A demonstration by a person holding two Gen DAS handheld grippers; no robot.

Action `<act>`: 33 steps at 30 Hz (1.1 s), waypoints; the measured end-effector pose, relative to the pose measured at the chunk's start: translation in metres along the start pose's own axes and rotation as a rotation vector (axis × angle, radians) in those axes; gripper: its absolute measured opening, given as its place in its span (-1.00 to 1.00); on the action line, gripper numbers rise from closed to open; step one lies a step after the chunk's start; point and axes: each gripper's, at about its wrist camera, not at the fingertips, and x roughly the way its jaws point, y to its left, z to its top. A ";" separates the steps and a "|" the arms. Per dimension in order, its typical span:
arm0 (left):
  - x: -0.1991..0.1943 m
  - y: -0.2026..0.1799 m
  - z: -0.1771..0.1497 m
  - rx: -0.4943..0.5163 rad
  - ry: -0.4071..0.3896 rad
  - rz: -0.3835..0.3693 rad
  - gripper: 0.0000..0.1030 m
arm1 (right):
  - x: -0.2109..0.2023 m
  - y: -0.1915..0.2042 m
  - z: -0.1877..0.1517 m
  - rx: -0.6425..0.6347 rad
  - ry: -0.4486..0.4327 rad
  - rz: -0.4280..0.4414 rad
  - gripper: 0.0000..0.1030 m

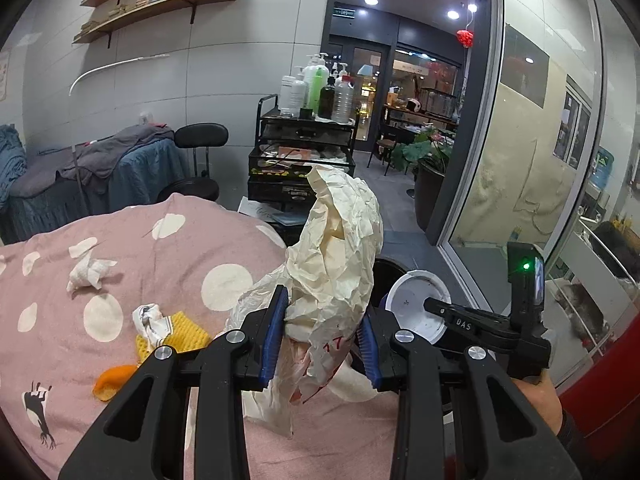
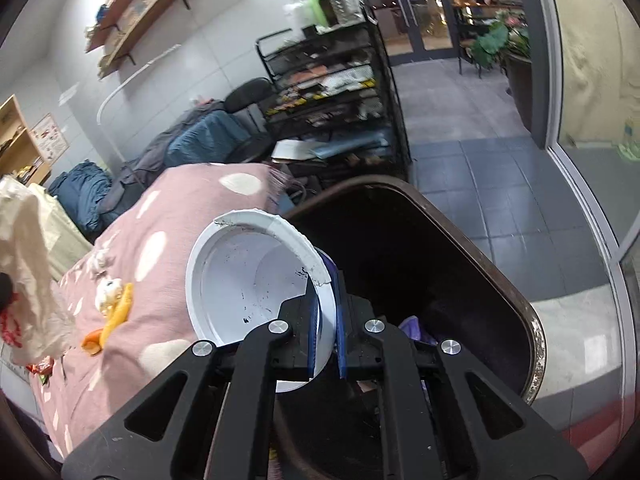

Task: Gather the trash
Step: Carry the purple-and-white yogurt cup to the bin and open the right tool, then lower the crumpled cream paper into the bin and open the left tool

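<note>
The left gripper [image 1: 323, 338] clamps a crumpled paper bag [image 1: 340, 248] above the near right edge of a pink polka-dot bedspread [image 1: 168, 240], where a tissue wad [image 1: 88, 274], yellow foam net [image 1: 188, 330] and orange peel [image 1: 110, 380] lie at the near left. The right gripper [image 2: 326, 340] pinches a white paper cup [image 2: 248, 276] by its rim beside the dark trash bin [image 2: 536, 328]. Far off stand a black cart [image 1: 304, 148] of bottles and wall shelves [image 1: 160, 4], over grey floor tiles [image 2: 480, 184].

The left gripper [image 1: 322, 334] clamps a crumpled paper bag [image 1: 336, 248] above the pink spotted bedspread [image 1: 160, 256], beside a white cup [image 1: 416, 304].
</note>
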 end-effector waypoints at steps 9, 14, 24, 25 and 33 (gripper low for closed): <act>0.020 -0.029 0.002 0.049 0.032 -0.047 -0.35 | 0.027 -0.022 -0.012 0.050 0.063 -0.064 -0.54; 0.030 -0.042 -0.003 0.066 0.061 -0.066 -0.35 | 0.019 -0.019 -0.020 0.032 0.024 -0.088 0.68; 0.045 -0.069 0.002 0.110 0.078 -0.105 -0.35 | -0.009 -0.031 -0.021 0.082 -0.074 -0.111 0.72; 0.047 -0.074 0.004 0.115 0.080 -0.114 -0.35 | -0.013 -0.033 -0.021 0.085 -0.087 -0.118 0.74; 0.075 -0.104 0.005 0.158 0.139 -0.169 -0.35 | -0.044 -0.054 -0.012 0.146 -0.190 -0.198 0.76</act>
